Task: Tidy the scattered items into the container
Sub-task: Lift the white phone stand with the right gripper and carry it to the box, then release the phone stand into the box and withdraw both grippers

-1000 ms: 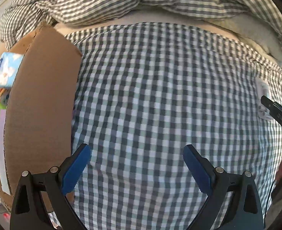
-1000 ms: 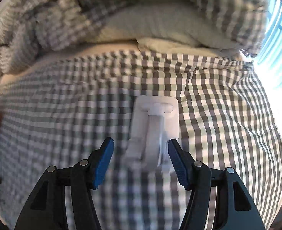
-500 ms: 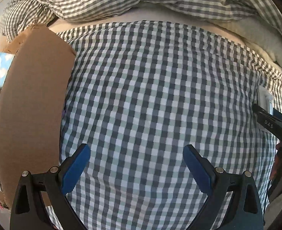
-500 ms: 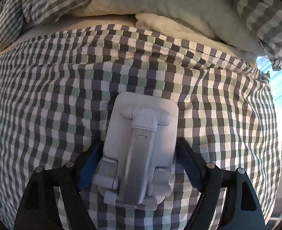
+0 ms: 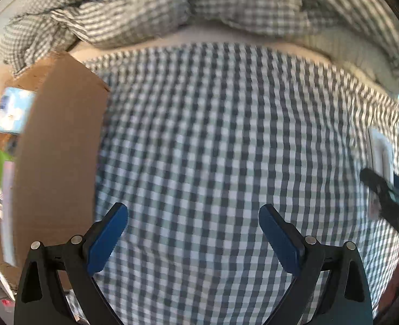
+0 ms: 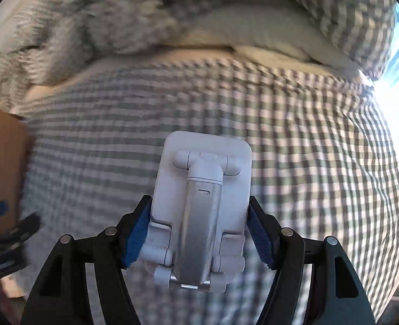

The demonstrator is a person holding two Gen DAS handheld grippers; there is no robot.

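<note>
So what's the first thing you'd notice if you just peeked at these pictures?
The white folding stand jumps out, clamped between the blue pads of the right gripper, whose jaws are closing on it, above the checked bedsheet. Next comes the brown cardboard box at the left, with the left gripper open and empty beside it.

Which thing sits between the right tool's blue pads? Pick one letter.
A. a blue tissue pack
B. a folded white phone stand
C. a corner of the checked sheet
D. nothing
B: in the right wrist view the folded white phone stand sits between the right tool's blue pads, which press on both its sides as the jaws close, above the checked sheet.
</note>
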